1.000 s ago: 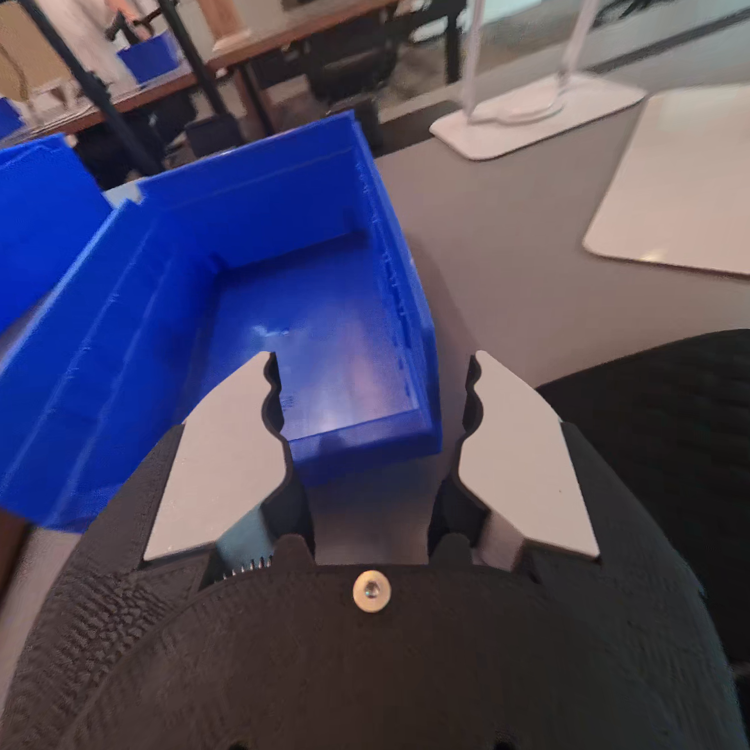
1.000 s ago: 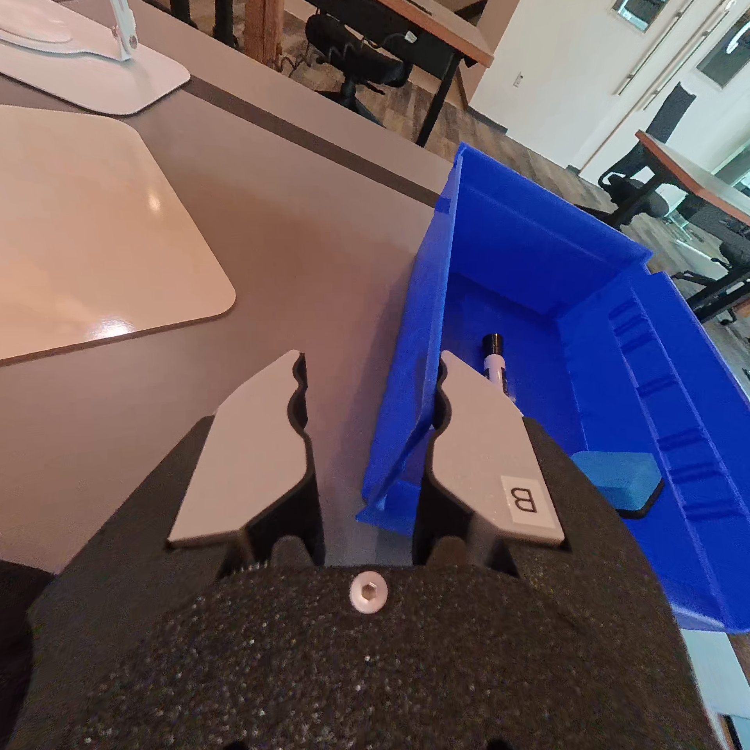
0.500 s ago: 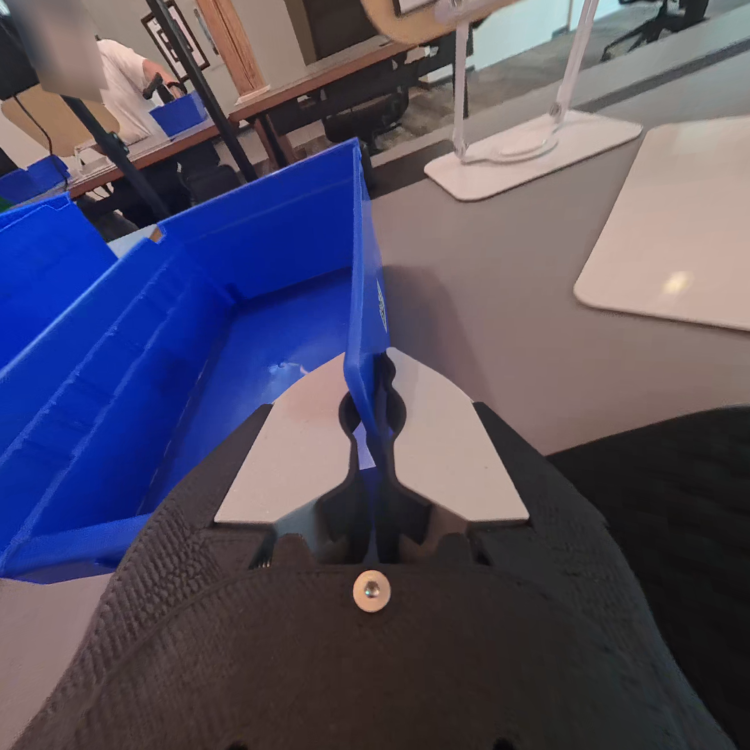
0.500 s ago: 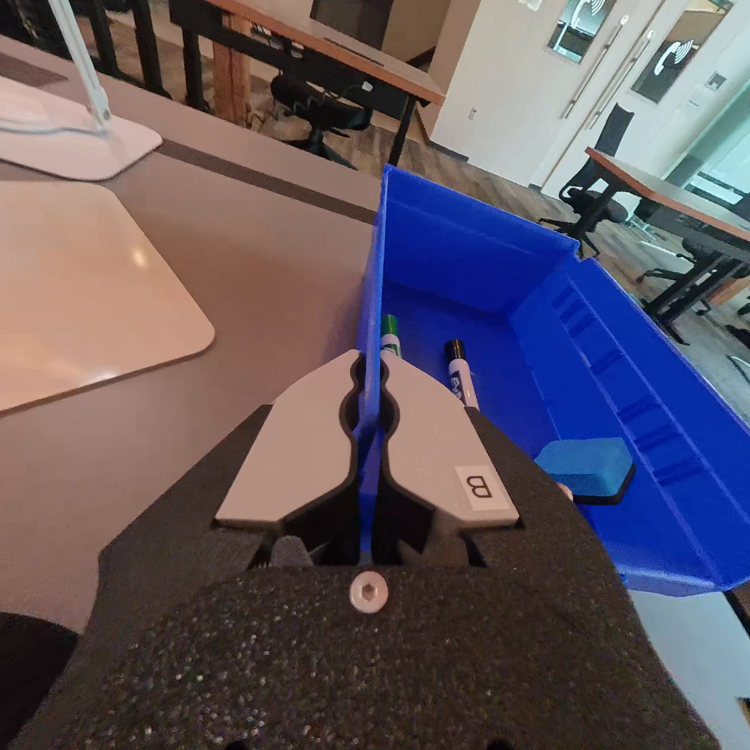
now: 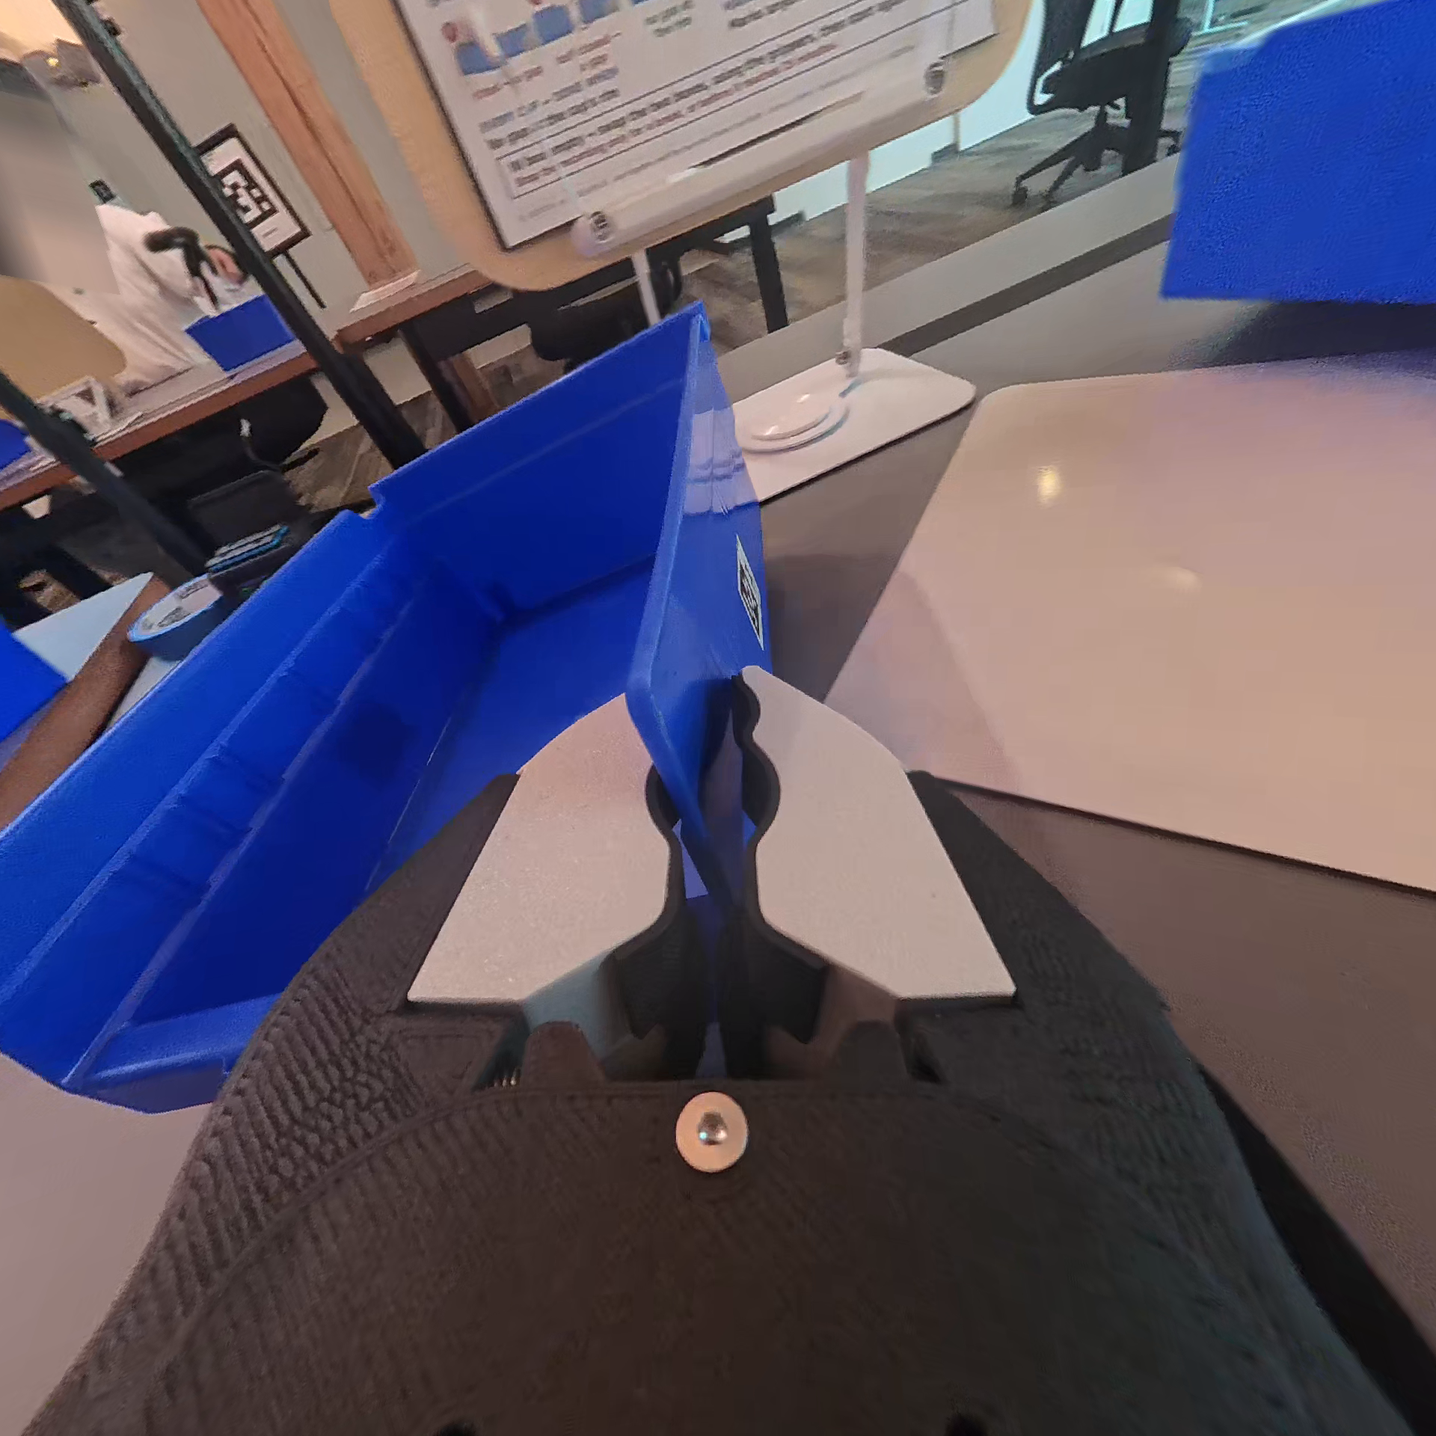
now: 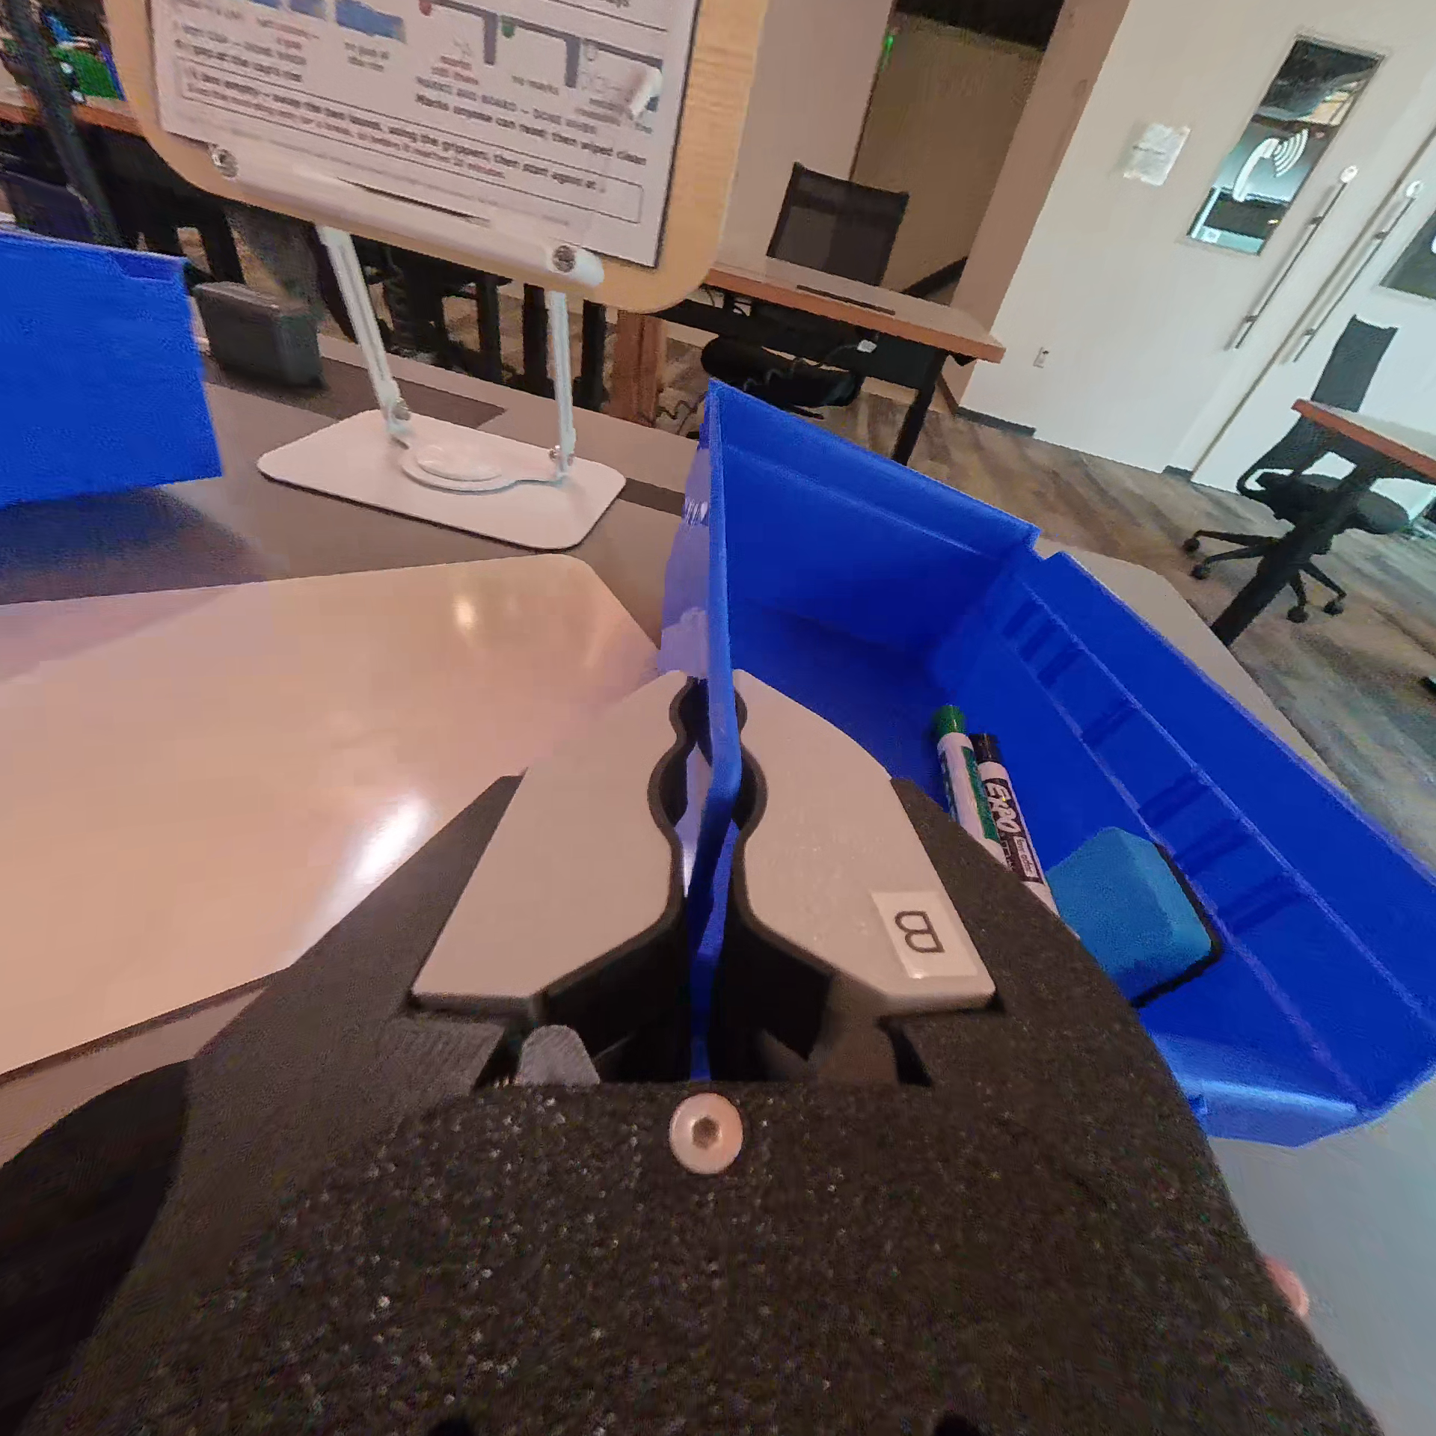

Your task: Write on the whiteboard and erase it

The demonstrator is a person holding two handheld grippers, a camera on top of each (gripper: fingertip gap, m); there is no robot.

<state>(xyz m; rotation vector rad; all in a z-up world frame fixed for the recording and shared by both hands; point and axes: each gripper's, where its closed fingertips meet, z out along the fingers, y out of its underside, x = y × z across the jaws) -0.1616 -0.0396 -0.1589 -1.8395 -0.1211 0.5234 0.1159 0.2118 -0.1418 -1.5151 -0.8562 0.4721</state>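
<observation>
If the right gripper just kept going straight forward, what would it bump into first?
The right gripper is already shut on the side wall of the blue bin, so that wall is what it meets, running straight ahead. Beyond it looks like the bin's far wall, though depth is hard to judge.

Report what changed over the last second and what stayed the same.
Both grippers went from open to clamped on bin walls: the left gripper on the empty blue bin, the right gripper on the marker bin. Both bins now look lifted, tilted inward. The markers, eraser and whiteboard stay put.
</observation>
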